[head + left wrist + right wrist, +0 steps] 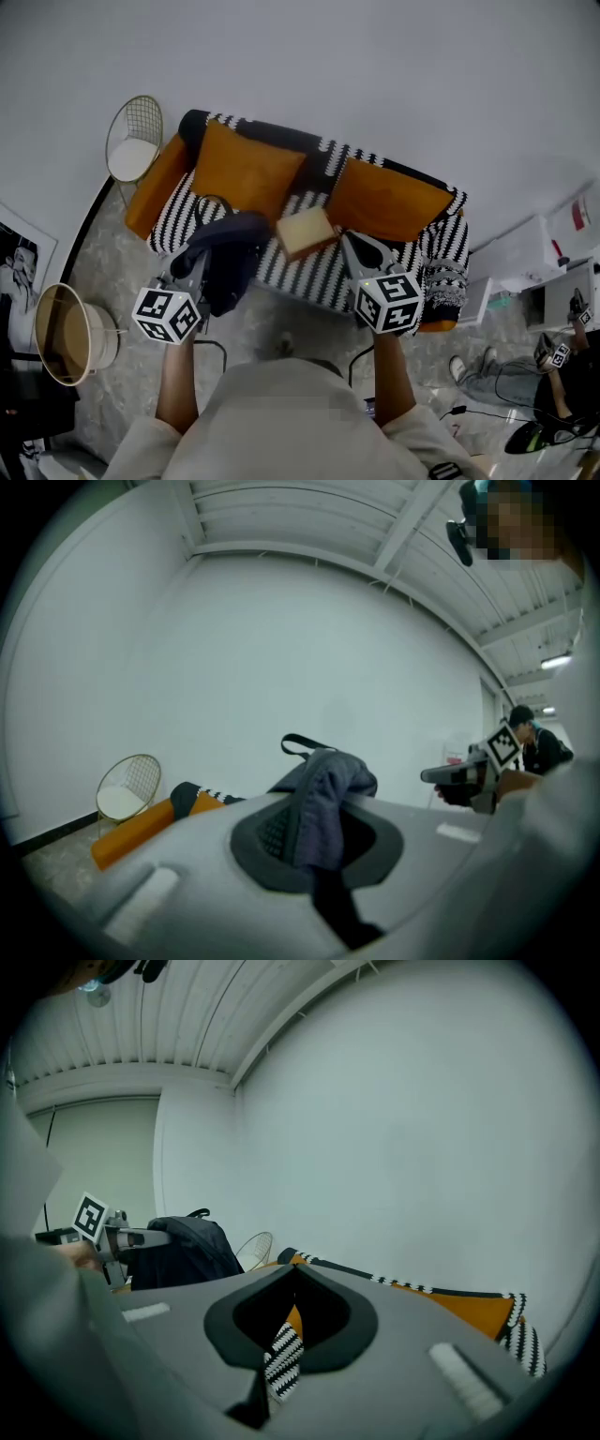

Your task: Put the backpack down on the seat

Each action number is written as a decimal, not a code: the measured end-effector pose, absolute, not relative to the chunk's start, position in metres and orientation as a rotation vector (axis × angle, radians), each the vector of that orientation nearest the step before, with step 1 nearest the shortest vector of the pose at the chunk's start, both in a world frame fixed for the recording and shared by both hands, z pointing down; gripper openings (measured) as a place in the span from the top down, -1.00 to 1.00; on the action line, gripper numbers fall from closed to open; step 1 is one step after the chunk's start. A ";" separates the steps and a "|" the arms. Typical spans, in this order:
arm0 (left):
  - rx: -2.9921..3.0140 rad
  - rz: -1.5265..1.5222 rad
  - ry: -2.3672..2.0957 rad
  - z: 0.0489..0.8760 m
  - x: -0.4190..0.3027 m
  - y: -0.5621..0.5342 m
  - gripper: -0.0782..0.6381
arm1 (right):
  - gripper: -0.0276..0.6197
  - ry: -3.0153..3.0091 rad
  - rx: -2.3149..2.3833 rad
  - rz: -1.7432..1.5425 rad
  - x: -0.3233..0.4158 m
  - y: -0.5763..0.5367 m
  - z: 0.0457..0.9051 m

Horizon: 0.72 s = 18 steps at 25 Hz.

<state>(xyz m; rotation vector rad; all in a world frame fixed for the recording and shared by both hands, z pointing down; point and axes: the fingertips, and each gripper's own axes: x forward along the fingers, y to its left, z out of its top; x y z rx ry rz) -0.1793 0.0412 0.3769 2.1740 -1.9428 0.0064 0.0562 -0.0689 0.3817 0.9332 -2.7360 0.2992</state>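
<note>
Head view: the left gripper [199,261] pinches the dark backpack [231,264] and holds it over the near left edge of the striped sofa [314,274]. The right gripper [350,241] hovers to the right, jaws pressed together, empty.

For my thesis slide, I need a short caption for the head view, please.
Seen from above: the left gripper holds the dark backpack over the striped sofa; the right gripper is empty.

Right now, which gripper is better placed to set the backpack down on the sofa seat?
Left. The left gripper is shut on the backpack, close to the striped sofa seat; the right gripper holds nothing.
</note>
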 end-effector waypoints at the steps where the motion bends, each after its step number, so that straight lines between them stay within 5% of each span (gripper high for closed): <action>1: 2.177 0.006 -1.941 0.377 -0.179 0.034 0.76 | 0.90 -2.735 0.933 0.302 0.056 -0.075 0.383; 18: 2.283 0.051 -1.765 0.401 -0.201 -0.129 0.76 | 0.90 -2.648 1.045 0.358 0.025 -0.195 0.407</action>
